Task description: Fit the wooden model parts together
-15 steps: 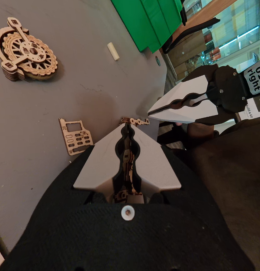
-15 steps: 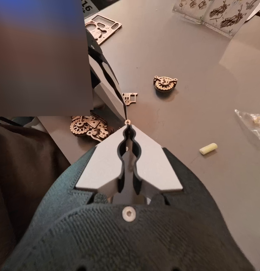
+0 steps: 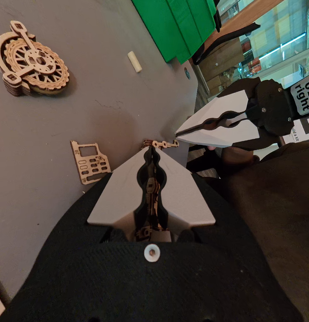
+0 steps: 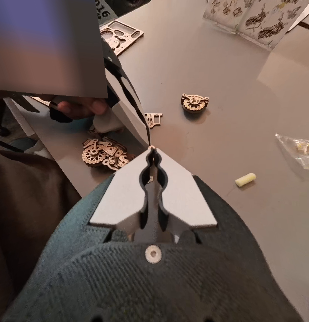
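Two grippers meet over the grey table (image 3: pixel 45 122). My left gripper (image 3: pixel 151 148) is clamped on a wooden part (image 3: pixel 160 144) whose thin arm sticks out toward 3 o'clock; my right gripper (image 3: pixel 176 136) is pinched closed at that arm's end, on what I cannot tell. Too hard a push could snap the arm. A wheel assembly (image 3: pixel 30 61) lies at 10 o'clock, green panels (image 3: pixel 176 26) and shelving beyond.

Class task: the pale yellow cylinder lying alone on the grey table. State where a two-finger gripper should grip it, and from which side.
Grip the pale yellow cylinder mid-length, from above, fingers closing across its round sides; it lies flat with bare table around it.
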`<state>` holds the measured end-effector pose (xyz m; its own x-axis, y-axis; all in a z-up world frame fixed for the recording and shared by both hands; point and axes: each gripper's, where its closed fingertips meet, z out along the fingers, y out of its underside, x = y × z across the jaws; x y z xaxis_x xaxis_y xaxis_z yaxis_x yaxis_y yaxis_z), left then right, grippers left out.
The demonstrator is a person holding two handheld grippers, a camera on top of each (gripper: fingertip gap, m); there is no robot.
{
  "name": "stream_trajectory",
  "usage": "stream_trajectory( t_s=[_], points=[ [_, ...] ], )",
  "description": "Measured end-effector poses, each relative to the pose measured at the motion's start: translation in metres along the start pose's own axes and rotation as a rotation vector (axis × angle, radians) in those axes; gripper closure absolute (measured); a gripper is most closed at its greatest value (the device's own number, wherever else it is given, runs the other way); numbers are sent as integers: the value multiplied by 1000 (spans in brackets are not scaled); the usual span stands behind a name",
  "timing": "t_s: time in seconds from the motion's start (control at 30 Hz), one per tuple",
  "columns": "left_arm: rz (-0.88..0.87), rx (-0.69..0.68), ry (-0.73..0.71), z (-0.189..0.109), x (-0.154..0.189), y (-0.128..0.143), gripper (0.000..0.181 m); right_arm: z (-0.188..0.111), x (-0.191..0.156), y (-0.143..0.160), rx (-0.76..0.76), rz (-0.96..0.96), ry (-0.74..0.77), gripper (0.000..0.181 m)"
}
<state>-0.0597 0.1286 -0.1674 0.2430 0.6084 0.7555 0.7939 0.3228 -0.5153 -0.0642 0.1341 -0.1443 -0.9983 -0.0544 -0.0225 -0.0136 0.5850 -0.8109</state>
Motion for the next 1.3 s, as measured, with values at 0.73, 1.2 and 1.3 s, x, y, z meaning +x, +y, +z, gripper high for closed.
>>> stream_trajectory(
  t_s=[0.73, 1.2, 1.3],
  points=[
    [15, 30, -16, 2, -2, -5, 181, 13, -6, 14, -69, 17, -31, 181],
    [7, 38, -26, -2, -4, -6, 181, 11, -3, 9, -46, -19, 1, 181],
    [12, 31, -37, -3, -6, -5, 181, 11, -6, 9, -46, 1, -18, 176]
  ],
)
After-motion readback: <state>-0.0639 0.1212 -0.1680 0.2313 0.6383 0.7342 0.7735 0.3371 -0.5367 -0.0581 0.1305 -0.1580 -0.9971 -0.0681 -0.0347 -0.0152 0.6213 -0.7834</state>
